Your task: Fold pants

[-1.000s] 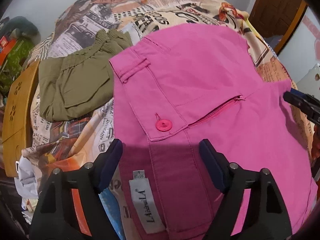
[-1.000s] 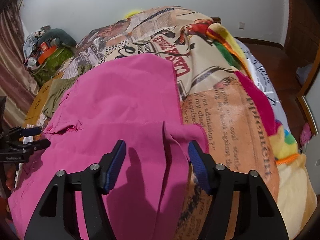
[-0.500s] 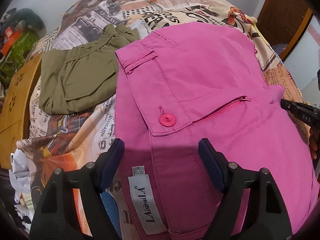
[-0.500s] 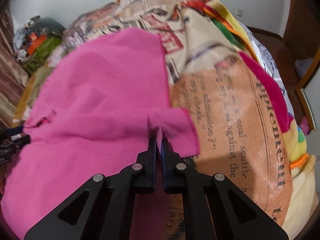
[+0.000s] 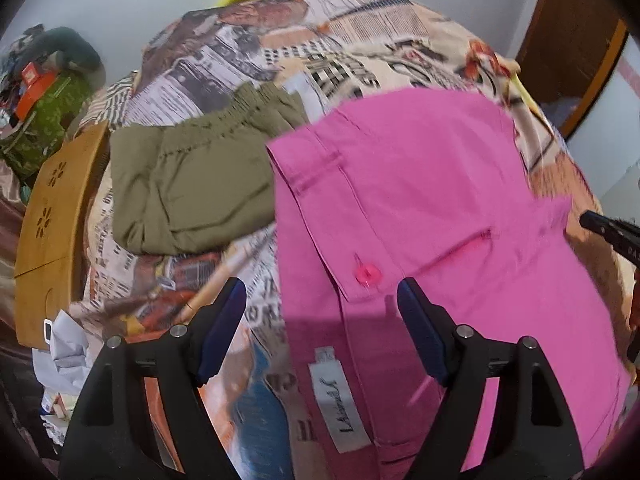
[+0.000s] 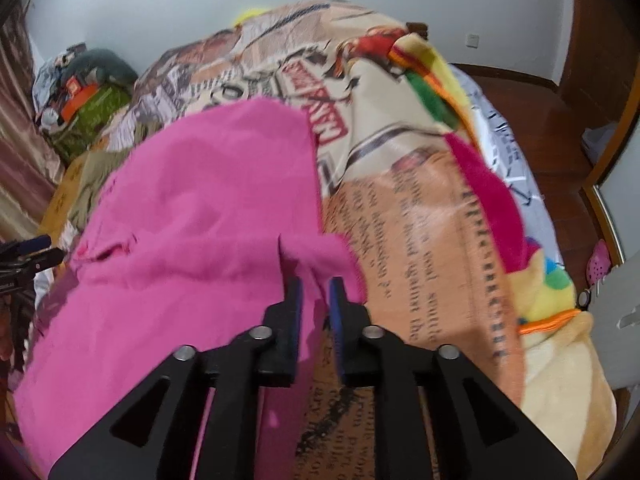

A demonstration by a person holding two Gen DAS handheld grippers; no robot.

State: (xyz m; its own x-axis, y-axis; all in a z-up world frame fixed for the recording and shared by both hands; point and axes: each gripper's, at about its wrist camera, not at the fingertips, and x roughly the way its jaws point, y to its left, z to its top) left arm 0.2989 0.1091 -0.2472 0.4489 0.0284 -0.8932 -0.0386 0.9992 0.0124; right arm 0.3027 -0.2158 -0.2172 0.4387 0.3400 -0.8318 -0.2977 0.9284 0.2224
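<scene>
My left gripper's (image 5: 322, 312) jaws stay spread wide above the waistband of the pink pants (image 5: 440, 208), holding nothing. My right gripper's (image 6: 314, 280) jaws, clamped on the leg hem (image 6: 316, 252) half a second ago, are opening again with cloth between them, so the fold isn't secured. The pants lie flat on the bed (image 6: 420, 240); the folded olive pants (image 5: 188, 192) sit just beside the waistband, crowding that side.

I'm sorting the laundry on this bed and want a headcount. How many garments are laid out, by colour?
Pink: 1, the pink pants
Olive green: 1, the folded olive garment
Total: 2, both lying on the newspaper-print blanket.
</scene>
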